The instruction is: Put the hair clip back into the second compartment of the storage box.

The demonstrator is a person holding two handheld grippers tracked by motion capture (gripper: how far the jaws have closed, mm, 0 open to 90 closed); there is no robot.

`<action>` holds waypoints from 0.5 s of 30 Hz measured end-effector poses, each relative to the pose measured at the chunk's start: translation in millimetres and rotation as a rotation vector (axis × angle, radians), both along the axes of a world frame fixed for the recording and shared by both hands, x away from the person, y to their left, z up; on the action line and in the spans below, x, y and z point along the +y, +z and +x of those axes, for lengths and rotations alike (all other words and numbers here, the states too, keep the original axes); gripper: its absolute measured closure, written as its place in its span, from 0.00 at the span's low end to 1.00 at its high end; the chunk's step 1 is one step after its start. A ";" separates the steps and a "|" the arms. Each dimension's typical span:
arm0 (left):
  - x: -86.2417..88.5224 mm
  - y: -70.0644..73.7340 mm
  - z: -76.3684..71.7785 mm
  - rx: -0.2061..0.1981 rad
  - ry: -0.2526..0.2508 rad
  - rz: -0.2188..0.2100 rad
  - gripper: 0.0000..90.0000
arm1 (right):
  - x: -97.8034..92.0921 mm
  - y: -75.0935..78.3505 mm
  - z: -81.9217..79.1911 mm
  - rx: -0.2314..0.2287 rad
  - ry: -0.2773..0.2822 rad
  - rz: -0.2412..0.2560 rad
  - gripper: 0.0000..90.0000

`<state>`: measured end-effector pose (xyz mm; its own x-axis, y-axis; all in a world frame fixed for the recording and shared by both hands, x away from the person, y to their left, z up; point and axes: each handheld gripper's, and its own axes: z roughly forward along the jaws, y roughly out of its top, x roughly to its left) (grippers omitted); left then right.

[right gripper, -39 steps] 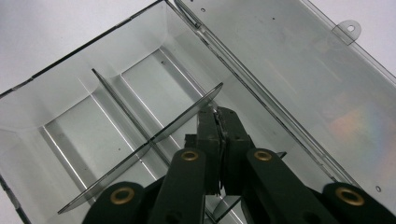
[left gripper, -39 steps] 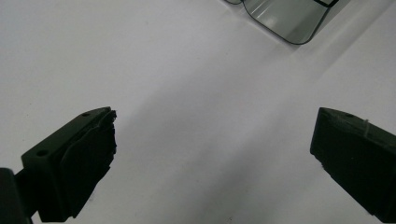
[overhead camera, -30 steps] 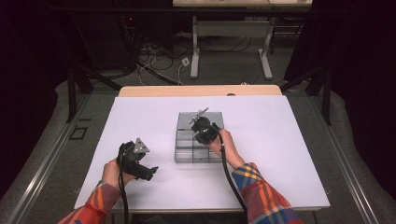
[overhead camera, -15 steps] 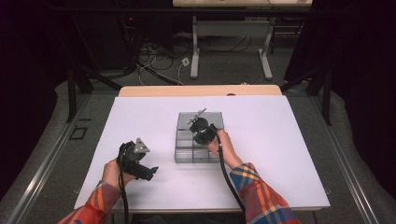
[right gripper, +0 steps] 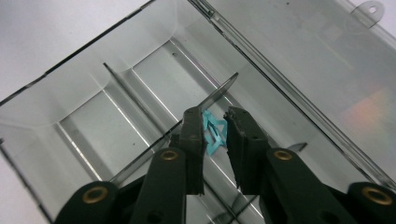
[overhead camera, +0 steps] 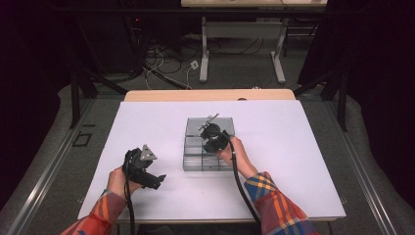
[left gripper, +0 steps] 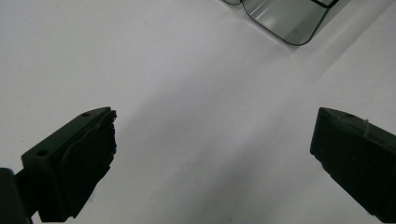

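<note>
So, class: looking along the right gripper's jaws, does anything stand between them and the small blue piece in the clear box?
Nothing visible does. The right gripper has its jaws on either side of the blue piece, narrowly apart, inside the clear compartment box. A thin divider rises just beyond the piece, not between it and the jaws.

Plenty of bare white table [overhead camera: 293, 166] lies open on every side of the clear compartment box [overhead camera: 195, 161], and nothing crowds the left gripper [left gripper: 212, 154], whose jaws stand wide over empty surface. Inside the box it is tight: thin dividers [right gripper: 140, 100] hem in the right gripper [right gripper: 215, 130], and the open lid [right gripper: 322, 70] walls the far side.
</note>
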<state>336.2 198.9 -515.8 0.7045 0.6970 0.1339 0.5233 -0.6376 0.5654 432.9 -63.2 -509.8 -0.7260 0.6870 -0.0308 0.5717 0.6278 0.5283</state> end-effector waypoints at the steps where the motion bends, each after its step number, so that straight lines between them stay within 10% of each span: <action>1: 0.1 0.4 0.2 0.003 -0.002 0.005 0.00 | -1.9 1.6 -1.8 -0.003 -0.002 0.006 0.82; 15: -0.4 0.3 0.2 0.006 0.000 0.005 0.00 | -35.3 12.6 -17.3 0.010 0.008 0.060 0.56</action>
<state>336.5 198.5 -515.5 0.7055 0.6962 0.1327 0.5266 -0.6403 0.5593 415.6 -98.5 -497.2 -0.7318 0.6813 0.0174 0.5720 0.6003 0.5590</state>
